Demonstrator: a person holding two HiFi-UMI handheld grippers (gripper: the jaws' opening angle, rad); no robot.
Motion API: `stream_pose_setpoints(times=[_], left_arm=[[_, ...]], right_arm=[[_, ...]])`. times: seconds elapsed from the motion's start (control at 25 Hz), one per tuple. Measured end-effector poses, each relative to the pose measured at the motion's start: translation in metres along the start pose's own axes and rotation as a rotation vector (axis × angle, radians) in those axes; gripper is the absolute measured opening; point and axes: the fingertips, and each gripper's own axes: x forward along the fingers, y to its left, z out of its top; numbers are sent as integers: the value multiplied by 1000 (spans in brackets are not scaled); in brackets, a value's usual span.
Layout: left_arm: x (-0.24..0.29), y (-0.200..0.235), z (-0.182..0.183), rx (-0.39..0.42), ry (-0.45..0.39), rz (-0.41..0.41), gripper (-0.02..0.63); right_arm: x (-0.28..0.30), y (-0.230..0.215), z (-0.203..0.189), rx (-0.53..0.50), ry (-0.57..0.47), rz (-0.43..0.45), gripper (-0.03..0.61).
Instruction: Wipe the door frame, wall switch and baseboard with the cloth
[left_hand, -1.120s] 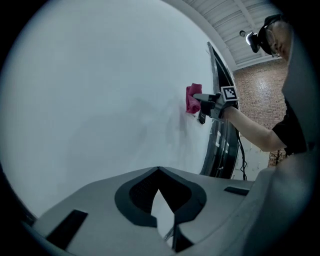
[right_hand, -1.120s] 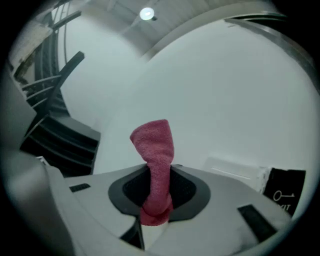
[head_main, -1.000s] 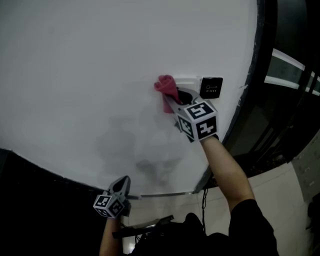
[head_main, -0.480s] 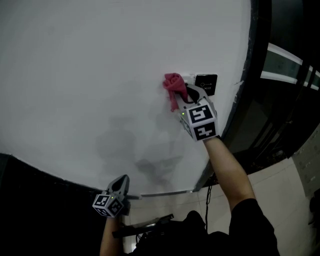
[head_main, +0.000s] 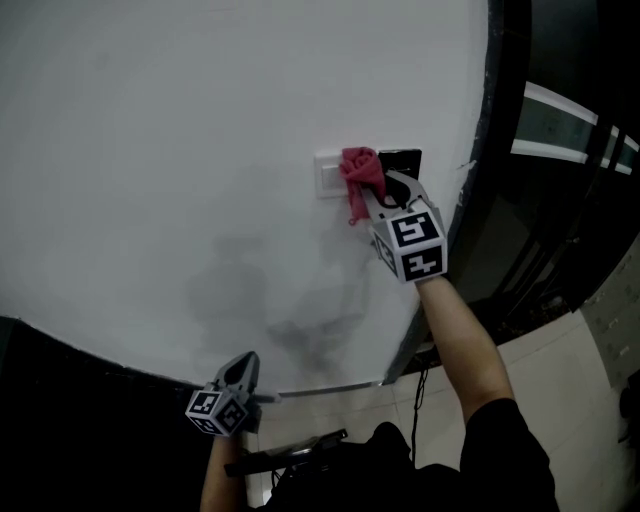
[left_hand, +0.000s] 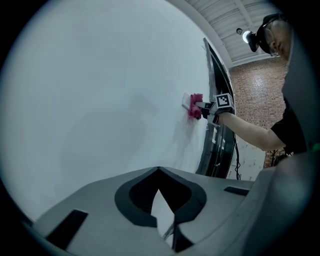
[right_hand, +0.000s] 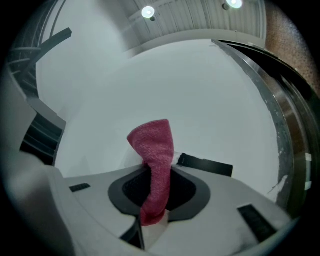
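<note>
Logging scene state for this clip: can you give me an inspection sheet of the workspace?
Surface: white wall, with grey shadows low down.
Job's things: pink cloth pressed over the right edge of the white wall switch; dark door frame to the right; metal strip at the wall's foot.
Clutter: nothing seen.
Grippers: right gripper shut on the cloth; left gripper shut, empty, held low.
Cables: black cable near the door frame's foot.
Surroundings: black exit plate beside the switch; tiled floor.
</note>
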Motion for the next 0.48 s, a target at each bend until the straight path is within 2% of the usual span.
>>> stream_pose_setpoints(times=[0.48], left_arm=[[14,-12,3,-3,1,-32,-9]], right_arm=[[-15,-38,-12,39,-7,-38,81]])
